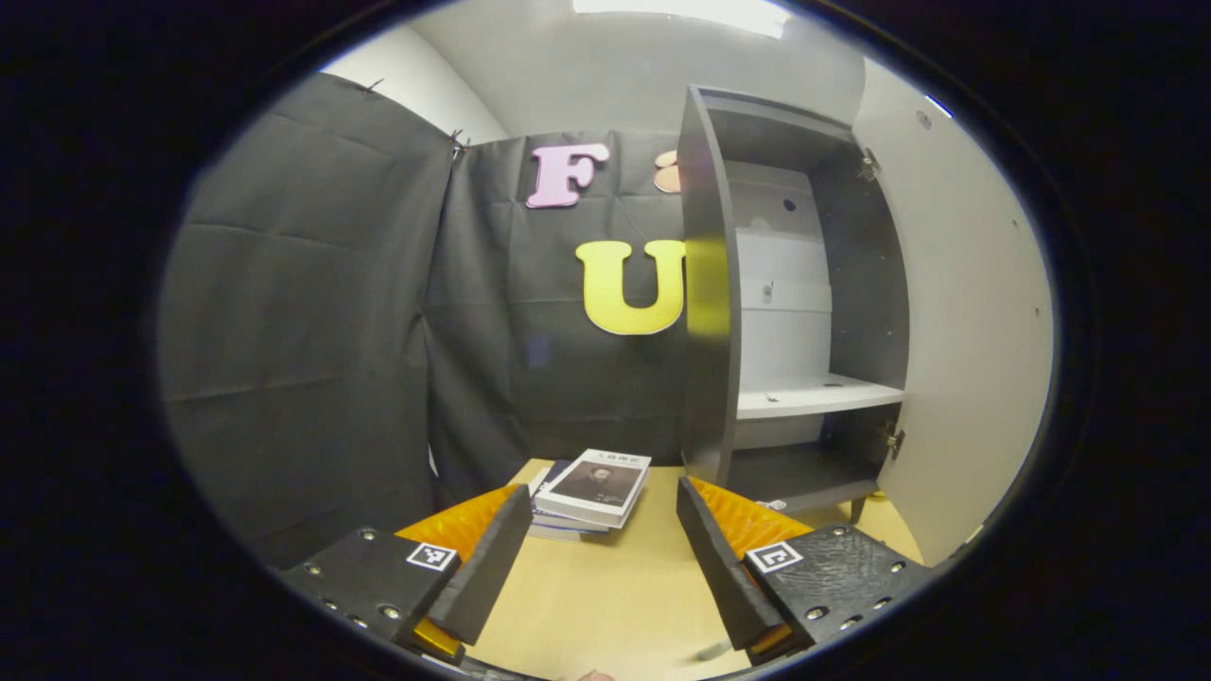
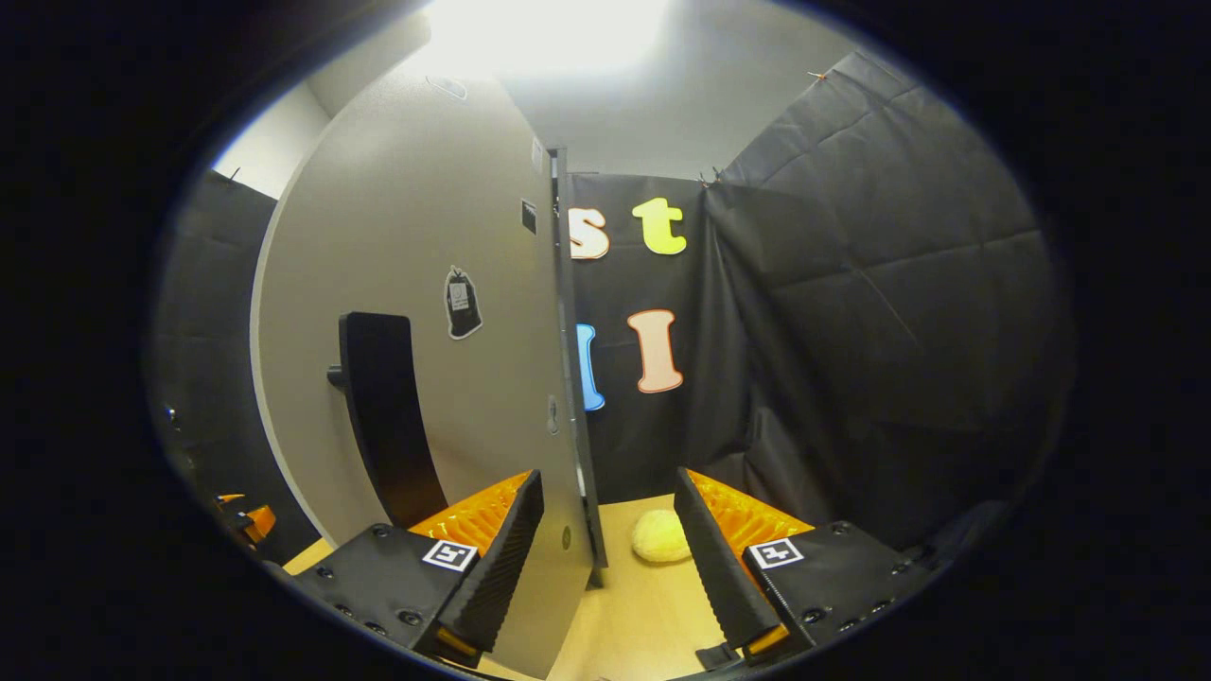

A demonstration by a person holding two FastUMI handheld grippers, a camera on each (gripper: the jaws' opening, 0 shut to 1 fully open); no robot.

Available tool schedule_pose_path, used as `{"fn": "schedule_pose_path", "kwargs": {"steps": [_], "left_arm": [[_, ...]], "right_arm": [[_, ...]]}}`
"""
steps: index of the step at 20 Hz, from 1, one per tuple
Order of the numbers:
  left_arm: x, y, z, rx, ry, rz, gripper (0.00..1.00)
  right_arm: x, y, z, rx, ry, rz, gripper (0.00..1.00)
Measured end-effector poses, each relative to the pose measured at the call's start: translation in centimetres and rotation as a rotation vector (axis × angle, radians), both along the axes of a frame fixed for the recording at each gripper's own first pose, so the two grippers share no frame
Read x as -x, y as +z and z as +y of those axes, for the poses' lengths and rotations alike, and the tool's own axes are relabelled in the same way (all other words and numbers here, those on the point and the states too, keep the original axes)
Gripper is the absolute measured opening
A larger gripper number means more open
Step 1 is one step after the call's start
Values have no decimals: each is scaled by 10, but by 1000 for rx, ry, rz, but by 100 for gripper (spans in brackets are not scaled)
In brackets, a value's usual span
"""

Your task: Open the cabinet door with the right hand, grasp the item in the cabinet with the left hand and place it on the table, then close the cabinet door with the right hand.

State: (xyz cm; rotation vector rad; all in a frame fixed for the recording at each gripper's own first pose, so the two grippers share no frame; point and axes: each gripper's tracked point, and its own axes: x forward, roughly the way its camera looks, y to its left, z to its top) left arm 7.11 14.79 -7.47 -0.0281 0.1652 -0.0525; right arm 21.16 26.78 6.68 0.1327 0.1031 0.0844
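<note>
Left gripper view: the cabinet (image 1: 795, 312) is seen open, door (image 1: 974, 359) swung right, white shelf (image 1: 818, 395) bare. Books (image 1: 594, 489) are stacked on the surface (image 1: 605, 596) just left of the cabinet. Left hand-held gripper (image 1: 605, 567) is held spread, nothing between its fingers.

Right gripper view: door edge (image 2: 568, 378) is framed by the spread right hand-held gripper (image 2: 605, 563), w/ black handle (image 2: 383, 416) at left. A yellow item (image 2: 659, 536) is seen on the surface.
</note>
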Motion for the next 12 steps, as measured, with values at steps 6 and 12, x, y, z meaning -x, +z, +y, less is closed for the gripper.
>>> {"fn": "schedule_pose_path", "kwargs": {"steps": [6, 12], "left_arm": [[-2, -3, 18, -2, 2, -1, 95], [1, -4, 35, -4, 29, 4, 92]], "right_arm": [[-6, 3, 50, -5, 63, -20, 83], [-16, 2, 105, -31, 167, -22, 84]]}}
